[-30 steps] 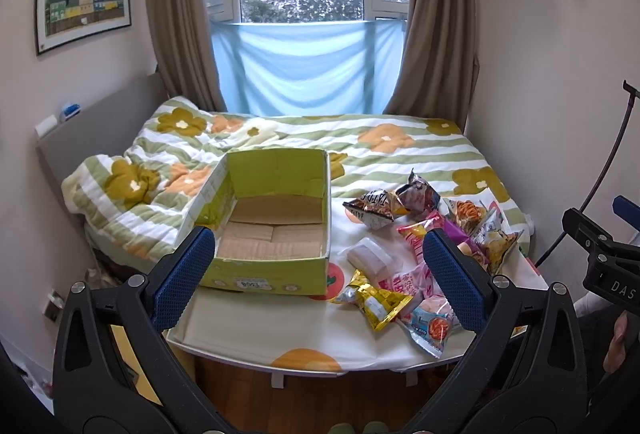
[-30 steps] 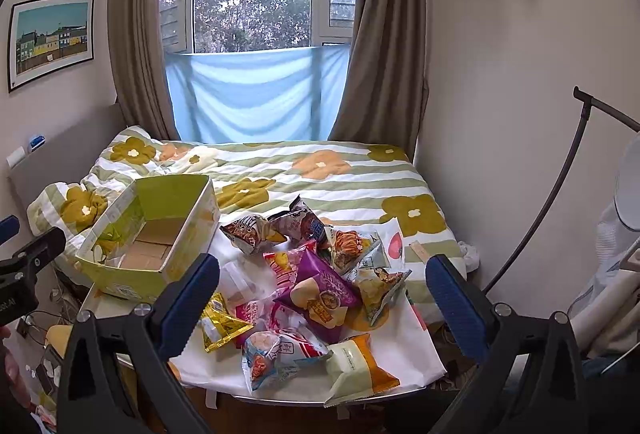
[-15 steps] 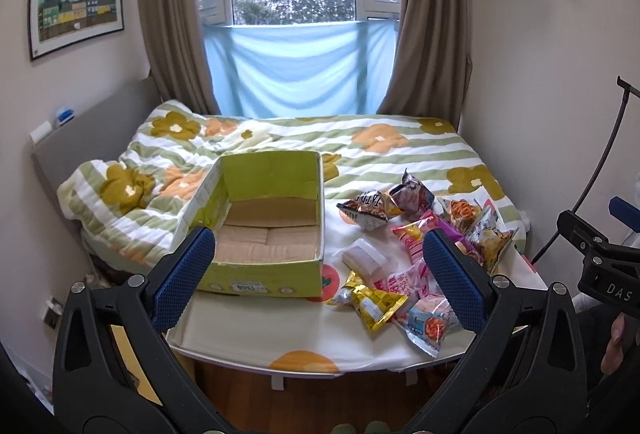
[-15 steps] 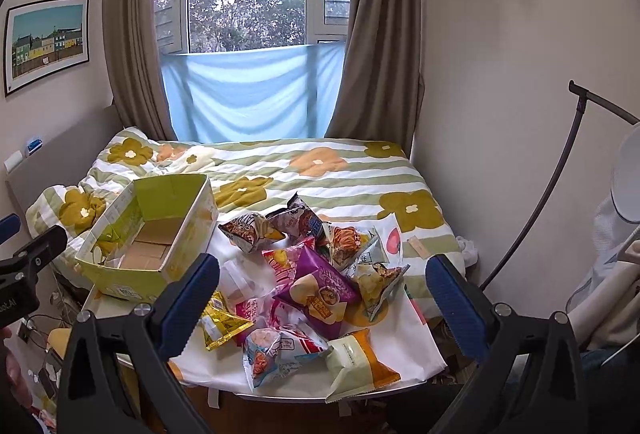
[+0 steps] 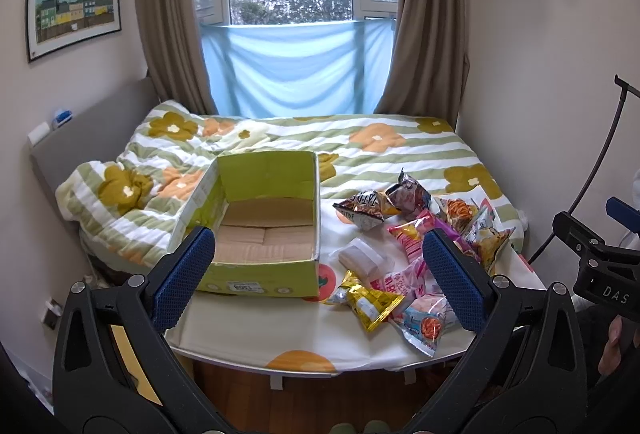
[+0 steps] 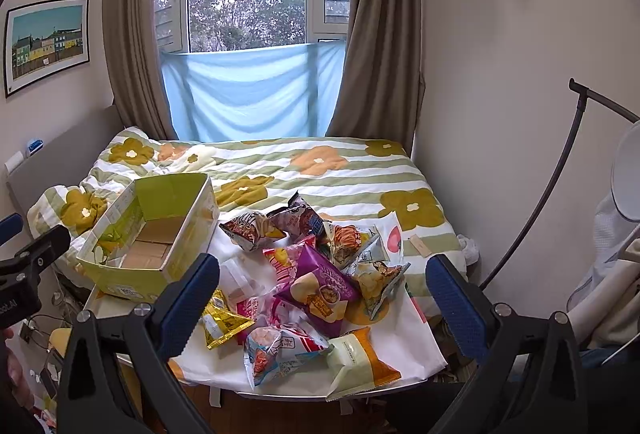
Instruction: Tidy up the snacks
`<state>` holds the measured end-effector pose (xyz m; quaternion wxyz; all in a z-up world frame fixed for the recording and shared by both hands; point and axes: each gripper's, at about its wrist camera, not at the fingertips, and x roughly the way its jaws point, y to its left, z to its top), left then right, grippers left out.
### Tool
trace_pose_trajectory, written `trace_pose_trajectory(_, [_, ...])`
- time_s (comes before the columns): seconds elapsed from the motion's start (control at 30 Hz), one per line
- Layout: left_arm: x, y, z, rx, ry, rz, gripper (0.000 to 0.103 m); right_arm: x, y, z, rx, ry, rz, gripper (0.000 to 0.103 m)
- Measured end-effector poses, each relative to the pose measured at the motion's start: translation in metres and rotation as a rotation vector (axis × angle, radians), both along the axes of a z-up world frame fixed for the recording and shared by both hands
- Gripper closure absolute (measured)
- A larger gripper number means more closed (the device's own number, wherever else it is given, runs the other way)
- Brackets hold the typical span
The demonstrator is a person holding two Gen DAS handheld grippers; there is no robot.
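Snacks (image 6: 312,286) lie in a loose heap on the right half of a white-covered worktop (image 5: 256,330) at the foot of a bed (image 5: 360,149). On the left half sits a green box (image 5: 256,234), open at the top, its brown cardboard floor bare. The heap is just beside the box's right wall, with no packet inside it.

In the heap: a purple bag (image 6: 320,290) near the middle, a gold packet (image 6: 222,320) at its near left edge, a clear pouch (image 5: 360,258) closest to the box, a blue-and-white packet (image 6: 280,350) and a pale green-and-orange packet (image 6: 360,358) at the near edge, and a striped bag (image 6: 252,230) with a dark bag (image 6: 300,215) at the far side.

Left gripper (image 5: 316,276) hovers short of the worktop's near edge, jaws wide apart and holding nothing; seen between them are the box's front right corner and the near left of the heap. Right gripper (image 6: 322,300) hangs likewise above the near edge, jaws spread wide and empty, framing the heap. Each gripper shows at the edge of the other's view, with part of a hand (image 5: 612,350) gripping the right one.
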<state>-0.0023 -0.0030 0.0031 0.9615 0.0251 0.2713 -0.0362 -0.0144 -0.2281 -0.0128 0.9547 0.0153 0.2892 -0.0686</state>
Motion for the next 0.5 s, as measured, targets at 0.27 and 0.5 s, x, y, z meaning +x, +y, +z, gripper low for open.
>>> trace_pose_trajectory(0.27, [-0.0008, -0.0031, 0.0016, 0.001, 0.008, 0.0, 0.0, 0.0026, -0.0016, -0.0003, 0.001, 0.008, 0.005, 0.0])
trace_pose_trajectory(0.5, [-0.001, -0.0023, 0.0018, 0.003, 0.008, 0.0, 0.0, 0.0021, -0.0016, -0.0001, 0.006, 0.007, 0.006, 0.0])
